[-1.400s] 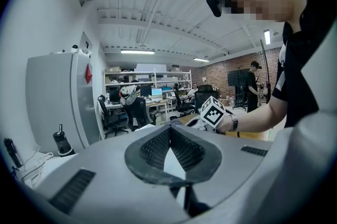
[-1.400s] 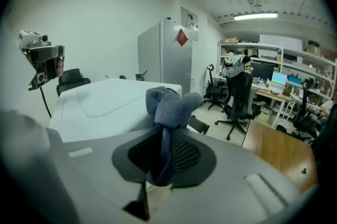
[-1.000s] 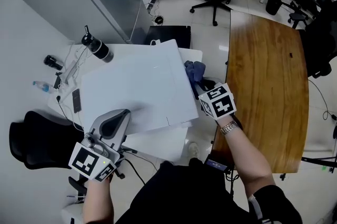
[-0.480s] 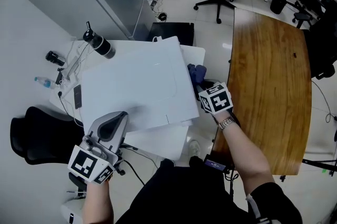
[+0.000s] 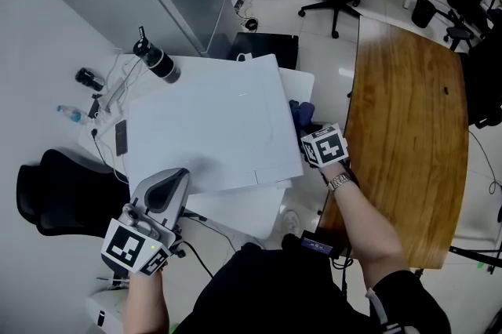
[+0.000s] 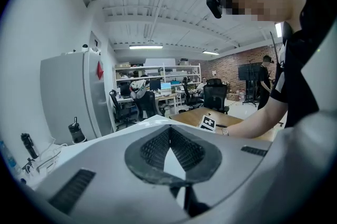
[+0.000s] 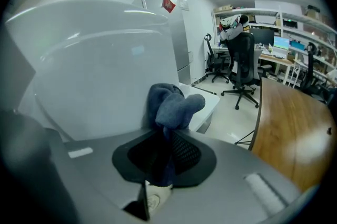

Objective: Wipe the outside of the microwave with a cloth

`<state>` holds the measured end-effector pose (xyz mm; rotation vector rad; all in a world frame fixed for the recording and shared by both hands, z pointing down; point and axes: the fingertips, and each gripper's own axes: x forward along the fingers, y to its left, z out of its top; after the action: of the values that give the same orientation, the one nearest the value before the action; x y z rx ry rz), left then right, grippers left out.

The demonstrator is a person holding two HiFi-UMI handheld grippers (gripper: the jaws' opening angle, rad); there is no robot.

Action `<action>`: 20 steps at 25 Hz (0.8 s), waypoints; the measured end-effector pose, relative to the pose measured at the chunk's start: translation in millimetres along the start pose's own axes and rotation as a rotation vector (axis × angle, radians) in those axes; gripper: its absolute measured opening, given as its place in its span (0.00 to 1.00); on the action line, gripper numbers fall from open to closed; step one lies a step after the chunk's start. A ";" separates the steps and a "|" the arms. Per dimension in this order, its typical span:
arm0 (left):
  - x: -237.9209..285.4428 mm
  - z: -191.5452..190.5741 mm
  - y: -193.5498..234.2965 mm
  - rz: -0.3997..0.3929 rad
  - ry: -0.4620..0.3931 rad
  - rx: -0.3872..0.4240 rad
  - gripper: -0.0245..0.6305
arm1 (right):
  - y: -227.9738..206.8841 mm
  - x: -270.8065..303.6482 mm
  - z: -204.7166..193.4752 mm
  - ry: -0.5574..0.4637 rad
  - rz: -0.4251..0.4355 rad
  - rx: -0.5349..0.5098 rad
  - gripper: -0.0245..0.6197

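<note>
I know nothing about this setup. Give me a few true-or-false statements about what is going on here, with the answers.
1. The right gripper holds a blue cloth. True.
2. The blue cloth lies on top of the microwave. False: it is down at the microwave's right side.
3. The left gripper holds a sponge. False: its jaws are shut with nothing between them.
4. A wooden table stands to the right of the microwave. True.
</note>
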<state>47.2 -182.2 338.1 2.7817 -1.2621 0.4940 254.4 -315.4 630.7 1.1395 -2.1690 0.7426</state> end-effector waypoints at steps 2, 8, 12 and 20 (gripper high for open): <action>-3.5 -0.4 2.3 0.007 -0.002 -0.003 0.04 | -2.0 0.6 -0.7 0.008 -0.011 0.002 0.12; -18.5 -3.0 11.0 0.031 -0.023 -0.022 0.04 | -8.6 -10.9 1.0 0.000 -0.057 0.001 0.12; -29.5 -6.9 12.5 0.028 -0.045 -0.029 0.04 | -10.3 -27.5 1.2 -0.023 -0.098 0.000 0.12; -65.3 -18.7 14.2 0.002 -0.106 -0.049 0.04 | 5.2 -79.9 -4.4 -0.079 -0.205 -0.004 0.12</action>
<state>-8.5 -141.1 334.6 2.7999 -1.2785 0.3148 288.7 -267.3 576.5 1.3853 -2.0762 0.6125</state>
